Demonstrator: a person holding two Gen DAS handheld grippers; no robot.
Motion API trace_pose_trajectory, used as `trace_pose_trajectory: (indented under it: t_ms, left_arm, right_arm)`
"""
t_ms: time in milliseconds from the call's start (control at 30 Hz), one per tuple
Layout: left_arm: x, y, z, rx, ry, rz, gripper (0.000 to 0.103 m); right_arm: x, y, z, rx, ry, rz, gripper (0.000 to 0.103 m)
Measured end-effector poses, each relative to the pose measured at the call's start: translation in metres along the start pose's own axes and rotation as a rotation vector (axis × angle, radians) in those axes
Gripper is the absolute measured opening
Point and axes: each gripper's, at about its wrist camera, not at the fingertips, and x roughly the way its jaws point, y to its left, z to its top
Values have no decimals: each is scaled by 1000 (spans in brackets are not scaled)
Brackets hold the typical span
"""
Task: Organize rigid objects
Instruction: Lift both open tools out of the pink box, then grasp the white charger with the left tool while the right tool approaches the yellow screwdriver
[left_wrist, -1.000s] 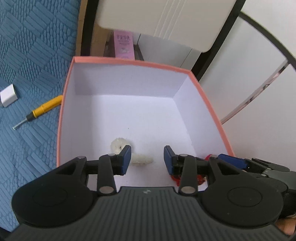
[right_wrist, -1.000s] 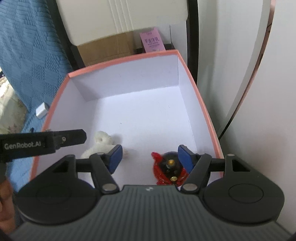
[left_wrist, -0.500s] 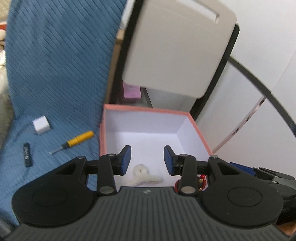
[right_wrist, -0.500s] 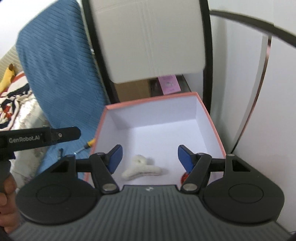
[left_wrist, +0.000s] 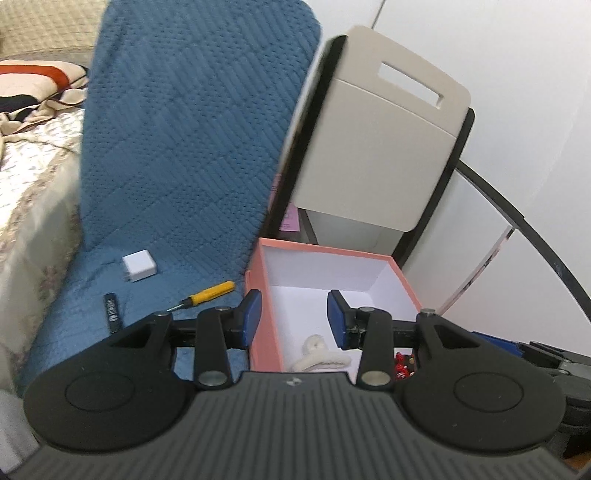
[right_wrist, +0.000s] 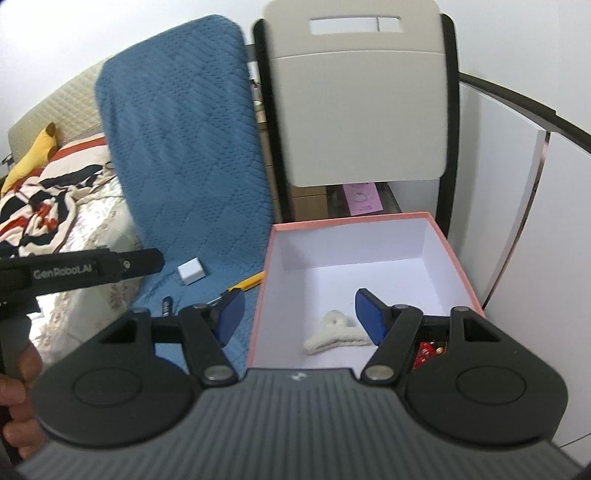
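Note:
A pink box (left_wrist: 258, 295) (right_wrist: 354, 221) with a white inside stands beside a blue quilted cover. In it lie a white fluffy clip (left_wrist: 319, 356) (right_wrist: 334, 332) and a red toy (left_wrist: 402, 367) (right_wrist: 428, 350). On the cover lie a yellow screwdriver (left_wrist: 207, 293) (right_wrist: 249, 282), a white charger cube (left_wrist: 138, 266) (right_wrist: 191, 272) and a small black stick (left_wrist: 112, 312) (right_wrist: 167, 306). My left gripper (left_wrist: 294, 317) is open and empty, above the box's near left wall. My right gripper (right_wrist: 299, 315) is open and empty, above the box's left wall.
A beige chair back (left_wrist: 376, 140) (right_wrist: 364, 110) stands behind the box, with a pink carton (right_wrist: 362, 197) under it. White cabinet panels (right_wrist: 517, 184) are on the right. A bed with a striped blanket (right_wrist: 44, 192) lies to the left.
Both grippers have pulled up and back from inside the box, staying open. The view widened to show the cover, its loose objects and the chair.

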Motion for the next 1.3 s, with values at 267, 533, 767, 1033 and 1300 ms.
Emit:
trace_pose_trajectory:
  t_ms: [267,533,767,1033,1300]
  left_arm:
    - [-33,45,-26,-16,-13,28,45]
    - [-48,79,-57,-17,1,62,45]
    - [-45,102,-82,-23,21,84,45]
    - [-24,125,-90,-31,23,110,45]
    - [30,155,-75,-10,27,97,51]
  right_arm:
    - [-17,48,-22,-32,-32,16,68]
    - [-12,83,-58,-32,-7,31,68]
    - [4,99,-86,-5,32,39,68]
    - [32,103,-96,15,48,48,68]
    - [71,113,-88,-25,41,63,68]
